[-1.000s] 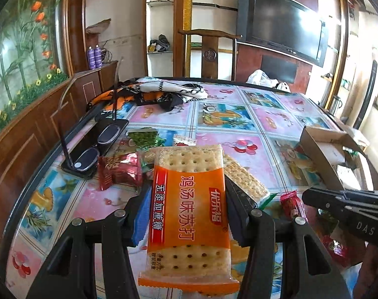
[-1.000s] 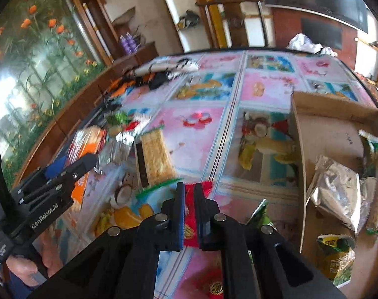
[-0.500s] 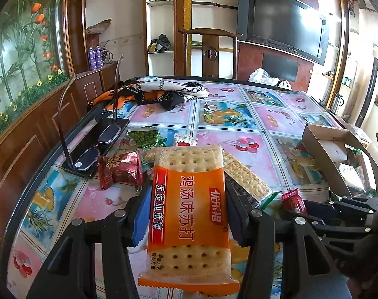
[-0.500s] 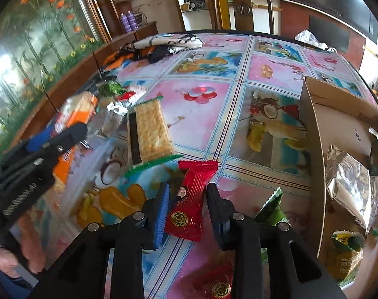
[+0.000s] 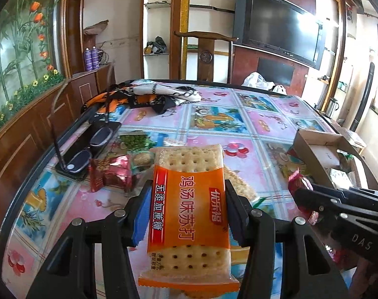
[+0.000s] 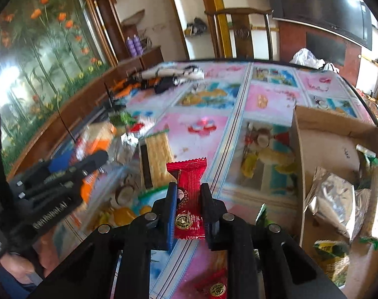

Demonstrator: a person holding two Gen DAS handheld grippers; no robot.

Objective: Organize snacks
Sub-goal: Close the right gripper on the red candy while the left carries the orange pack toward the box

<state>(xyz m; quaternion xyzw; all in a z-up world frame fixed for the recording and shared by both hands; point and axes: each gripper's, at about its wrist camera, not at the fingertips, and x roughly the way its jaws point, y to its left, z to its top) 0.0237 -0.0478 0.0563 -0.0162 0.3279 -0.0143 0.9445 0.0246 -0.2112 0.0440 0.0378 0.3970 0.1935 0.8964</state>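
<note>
My left gripper [image 5: 186,189] is shut on an orange soda-cracker packet [image 5: 189,214], held above the near part of the table. In the right wrist view, my right gripper [image 6: 189,189] has its jaws closing on a red candy packet [image 6: 189,172], and the pads press its sides. From the left wrist view the same candy [image 5: 298,182] sticks out of the right gripper's tip at the right. An open cardboard box [image 6: 323,124] stands to the right with a silver packet [image 6: 333,199] inside. A clear packet of crackers [image 6: 159,154] lies on the tablecloth between the two grippers.
Red packets [image 5: 111,174] and a green pea packet [image 5: 134,140] lie left of centre beside a black tray with glasses cases [image 5: 89,147]. Clothes [image 5: 149,94] are piled at the far left. Another red candy [image 6: 214,286] and a green packet [image 6: 262,214] lie near the box. A wooden chair [image 5: 206,57] stands behind the table.
The right gripper opened around the red candy on the table, then closed on it and raised it slightly. The left gripper with the crackers stayed still.
</note>
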